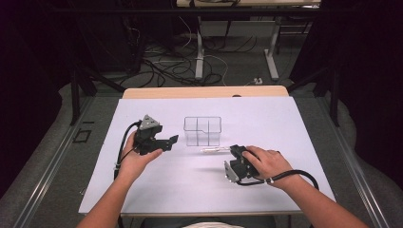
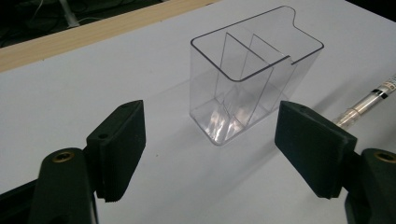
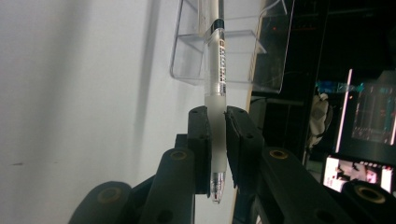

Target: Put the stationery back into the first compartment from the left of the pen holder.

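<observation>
Standing upright, clear organiser (image 1: 203,131) with 3 compartments, right tongs (image 3: 217,140) pinching pen (image 3: 216,88), left tongs (image 2: 210,149) spread.

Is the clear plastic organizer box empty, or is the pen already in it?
Empty. The clear plastic divided box shows bare compartments; the translucent pen is outside it, clamped in the right gripper.

Clear holder (image 1: 203,131) (pen (image 3: 215,93) black-banded).
</observation>
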